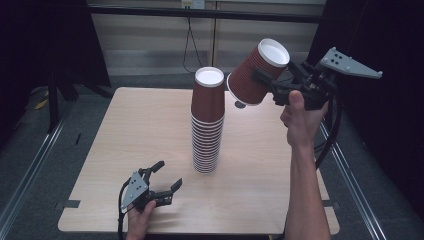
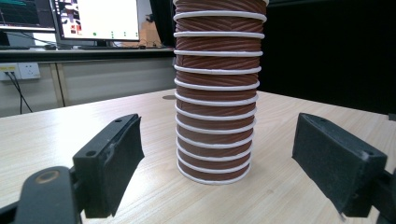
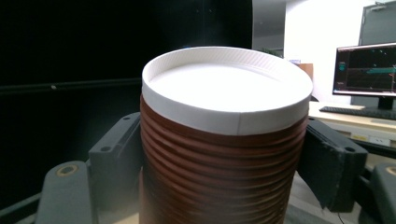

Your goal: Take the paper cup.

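Two tools are listed, left to right. Left tool: held low by the left hand near the counter's near edge, toward its left corner; jaws spread wide, nothing between them, aimed at the stack. Stack of brown ribbed paper cups: stood upside down near the counter's centre, white rims banded down its height. Right tool: raised by the right hand above the far right part of the counter; jaws clamped on the sides of a single tilted brown cup, well clear of the stack.
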`<state>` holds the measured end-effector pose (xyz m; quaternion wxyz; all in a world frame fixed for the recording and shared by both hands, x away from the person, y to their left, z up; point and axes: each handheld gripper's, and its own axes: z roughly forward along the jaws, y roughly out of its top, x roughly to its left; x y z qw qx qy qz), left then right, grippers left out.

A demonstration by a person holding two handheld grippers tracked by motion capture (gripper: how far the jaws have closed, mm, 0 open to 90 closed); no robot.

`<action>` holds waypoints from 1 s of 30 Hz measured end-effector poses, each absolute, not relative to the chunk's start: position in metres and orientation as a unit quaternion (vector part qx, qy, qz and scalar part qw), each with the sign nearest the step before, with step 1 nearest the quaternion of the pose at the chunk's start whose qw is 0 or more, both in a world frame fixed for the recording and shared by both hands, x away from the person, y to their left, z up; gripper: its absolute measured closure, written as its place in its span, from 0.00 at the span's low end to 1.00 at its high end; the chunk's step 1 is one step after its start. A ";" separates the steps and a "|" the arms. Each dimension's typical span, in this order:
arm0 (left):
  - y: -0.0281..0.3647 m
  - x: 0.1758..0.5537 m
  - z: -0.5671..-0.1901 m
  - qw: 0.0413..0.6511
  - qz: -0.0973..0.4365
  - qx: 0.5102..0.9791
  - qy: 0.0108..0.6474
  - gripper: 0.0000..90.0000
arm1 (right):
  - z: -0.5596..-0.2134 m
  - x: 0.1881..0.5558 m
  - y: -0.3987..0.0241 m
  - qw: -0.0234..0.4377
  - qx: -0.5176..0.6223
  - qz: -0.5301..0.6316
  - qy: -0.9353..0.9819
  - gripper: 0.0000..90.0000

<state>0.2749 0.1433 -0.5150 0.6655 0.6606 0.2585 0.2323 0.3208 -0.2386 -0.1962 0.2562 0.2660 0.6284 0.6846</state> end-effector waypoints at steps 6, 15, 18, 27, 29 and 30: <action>0.144 0.276 -0.515 0.662 0.240 0.664 0.251 0.17 | -0.212 0.318 -0.241 0.255 0.276 0.675 0.635 0.25; 0.144 0.276 -0.515 0.662 0.240 0.664 0.251 0.17 | -0.233 0.315 -0.248 0.257 0.292 0.660 0.643 0.25; 0.144 0.276 -0.515 0.663 0.240 0.664 0.250 0.17 | -0.241 0.314 -0.250 0.255 0.295 0.657 0.645 0.25; 0.144 0.276 -0.514 0.662 0.237 0.663 0.255 0.17 | -0.259 0.309 -0.251 0.250 0.303 0.649 0.651 0.25; 0.144 0.277 -0.514 0.661 0.237 0.665 0.254 0.17 | -0.263 0.307 -0.251 0.249 0.304 0.647 0.654 0.25; 0.144 0.277 -0.514 0.661 0.237 0.665 0.254 0.17 | -0.265 0.306 -0.251 0.251 0.304 0.645 0.655 0.25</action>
